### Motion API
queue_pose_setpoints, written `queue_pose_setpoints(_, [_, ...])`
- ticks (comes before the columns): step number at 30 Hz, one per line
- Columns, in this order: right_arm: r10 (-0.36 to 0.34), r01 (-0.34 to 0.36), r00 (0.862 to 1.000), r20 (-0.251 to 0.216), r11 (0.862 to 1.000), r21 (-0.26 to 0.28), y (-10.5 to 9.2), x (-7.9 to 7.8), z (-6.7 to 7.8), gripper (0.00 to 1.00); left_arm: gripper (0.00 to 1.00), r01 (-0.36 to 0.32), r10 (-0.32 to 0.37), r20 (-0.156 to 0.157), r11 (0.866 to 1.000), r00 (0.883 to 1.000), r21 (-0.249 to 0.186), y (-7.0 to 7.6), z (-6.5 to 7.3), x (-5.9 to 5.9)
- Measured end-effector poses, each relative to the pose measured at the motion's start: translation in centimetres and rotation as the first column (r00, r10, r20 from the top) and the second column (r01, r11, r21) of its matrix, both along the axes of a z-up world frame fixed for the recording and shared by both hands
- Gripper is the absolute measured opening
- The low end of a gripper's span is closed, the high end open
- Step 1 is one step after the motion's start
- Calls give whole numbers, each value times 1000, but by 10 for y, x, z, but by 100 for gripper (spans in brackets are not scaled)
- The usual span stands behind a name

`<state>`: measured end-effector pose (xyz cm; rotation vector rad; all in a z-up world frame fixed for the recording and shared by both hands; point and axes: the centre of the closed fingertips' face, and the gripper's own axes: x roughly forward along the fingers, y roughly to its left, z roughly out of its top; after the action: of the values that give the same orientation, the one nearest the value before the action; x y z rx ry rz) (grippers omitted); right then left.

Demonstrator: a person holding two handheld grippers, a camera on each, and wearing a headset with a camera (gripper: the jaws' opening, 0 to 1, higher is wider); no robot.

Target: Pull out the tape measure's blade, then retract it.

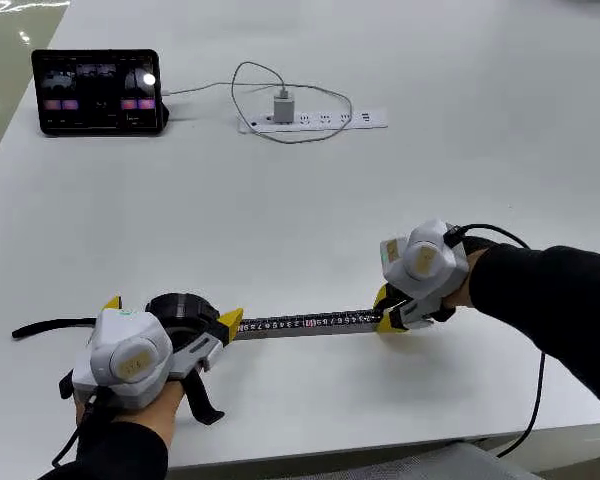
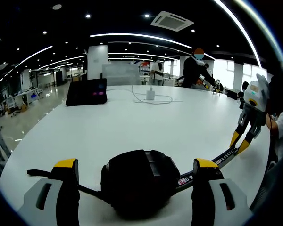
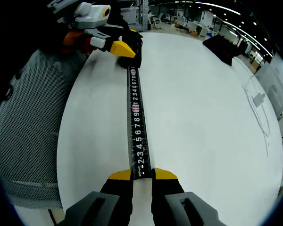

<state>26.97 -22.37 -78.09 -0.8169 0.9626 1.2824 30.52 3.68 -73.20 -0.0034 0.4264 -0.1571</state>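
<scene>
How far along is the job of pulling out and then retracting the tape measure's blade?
Done: the blade lies drawn out along the table from the case. In hand: the right gripper pinches the blade's end between its fingers; the left gripper brackets the case, though firm contact is unclear. Left: retracting the blade into the case.

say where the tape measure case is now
Head view: the tape measure case sits front left on the table between the left tongs, blade stretched to the right tongs.
</scene>
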Motion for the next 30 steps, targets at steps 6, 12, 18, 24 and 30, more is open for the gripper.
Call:
queue_pose_setpoints(6, [24, -24, 1000, 0, 999, -29, 1, 1, -1, 10, 85, -7, 6, -47, 1000, 999, -1, -1, -9, -2])
queue_pose_setpoints(12, [-10, 10, 1000, -14, 999, -44, 1, 1, -2, 10, 68, 3, -2, -71, 1000, 997, 16, -4, -11, -5])
queue_pose_setpoints(18, [-9, 8, 1000, -17, 999, -35, 1, 1, -2, 10, 65, -11, 9, -101, 1000, 995, -21, -2, -13, -5])
queue_pose_setpoints(24, [19, -20, 1000, -16, 999, -46, 2, 1, -2, 9, 64, 0, -3, -105, 1000, 995, -28, -2, -14, -6])
queue_pose_setpoints(30, [25, -26, 999, -21, 998, -51, 2, 0, -2, 9, 64, 3, -5, -107, 1000, 994, -26, -2, -14, -5])
